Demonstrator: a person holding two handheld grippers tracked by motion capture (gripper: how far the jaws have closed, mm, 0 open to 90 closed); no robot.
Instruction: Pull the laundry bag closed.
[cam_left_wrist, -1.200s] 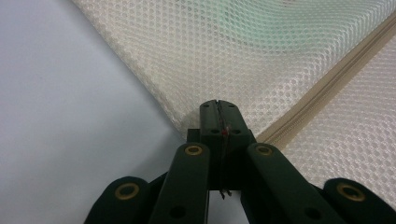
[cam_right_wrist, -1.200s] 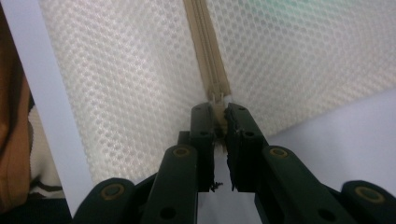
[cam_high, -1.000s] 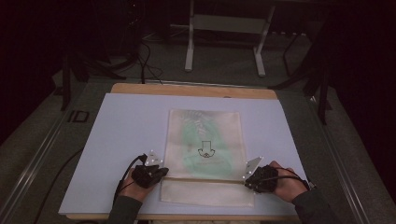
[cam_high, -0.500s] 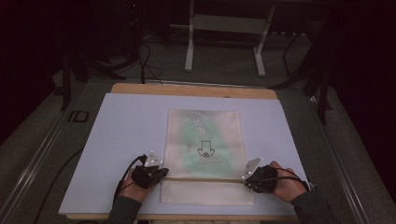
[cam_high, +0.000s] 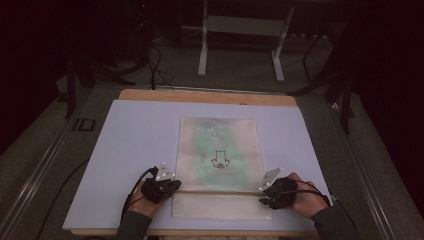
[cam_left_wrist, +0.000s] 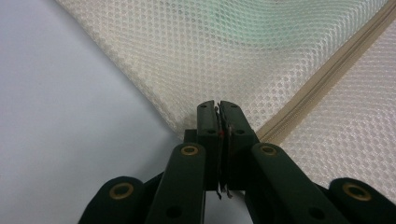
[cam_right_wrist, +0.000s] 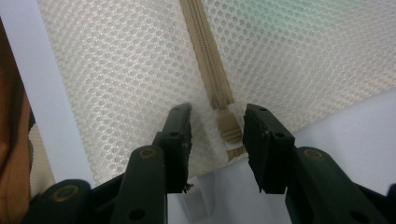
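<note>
- High view: a cream mesh zipper bag (cam_high: 218, 165) lies flat at the middle of a pale sheet-covered table (cam_high: 130, 135), a green garment and a small black printed mark showing through the mesh. The left gripper (cam_high: 172, 186) sits at the bag's left edge and the right gripper (cam_high: 264, 197) at its right edge, both at the zipper line near the bag's near end. Jaw state is too small to tell here.
- Left gripper view: the jaws stand almost together at the bag's edge, just beside the tan zipper (cam_left_wrist: 322, 77); whether mesh is pinched between the pads cannot be told. The left jaws have just been easing apart slightly.
- Right gripper view: the jaws stand apart, released, having just been opening; the zipper's end tab (cam_right_wrist: 229, 128) lies between them, untouched, at the bag's corner. A wooden table edge (cam_right_wrist: 11, 154) shows at the left.
</note>
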